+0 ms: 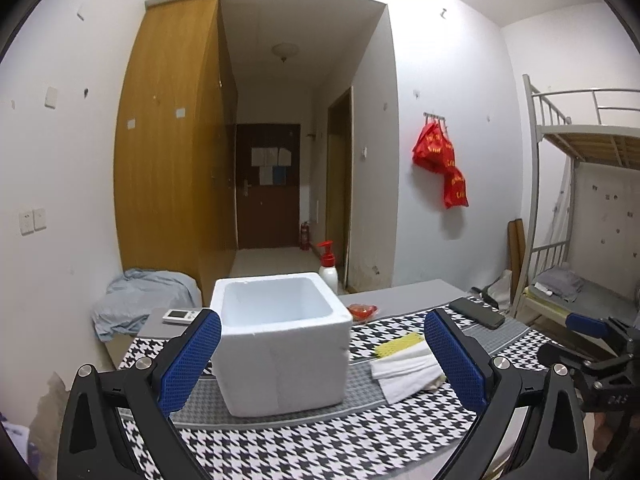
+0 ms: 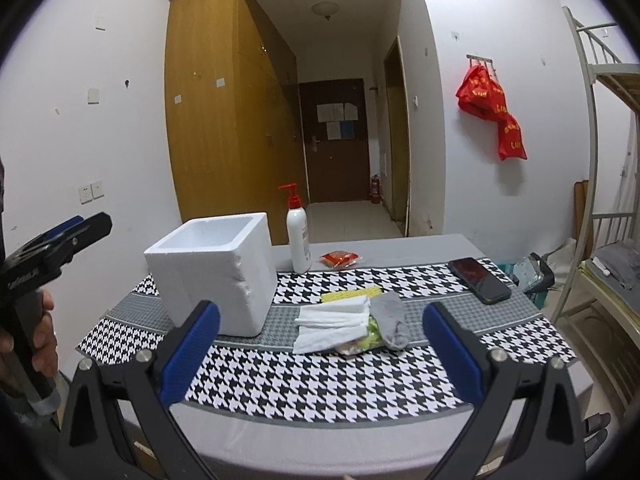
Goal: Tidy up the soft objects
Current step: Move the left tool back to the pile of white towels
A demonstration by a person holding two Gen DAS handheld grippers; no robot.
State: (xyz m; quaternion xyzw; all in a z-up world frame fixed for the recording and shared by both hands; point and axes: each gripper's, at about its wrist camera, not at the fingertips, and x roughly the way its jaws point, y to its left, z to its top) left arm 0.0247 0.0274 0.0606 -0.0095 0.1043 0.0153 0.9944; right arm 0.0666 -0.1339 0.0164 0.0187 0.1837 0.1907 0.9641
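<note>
Gray sock point(image 2: 394, 322) hides a colorful packet point(image 2: 366, 340).

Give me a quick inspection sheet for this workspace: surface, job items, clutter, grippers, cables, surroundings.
Surface: table with houndstooth cloth, flat.
Job's things: white foam box, open and apparently empty; white cloths, grey sock and yellow cloth piled right of it.
Clutter: pump bottle, red packet, phone, small remote.
Grippers: left hand-held gripper open, empty, framing the box; right hand-held gripper open, empty, facing the pile.
Cables: nothing seen.
Surroundings: wardrobe, bunk bed, red bags on wall hooks.
</note>
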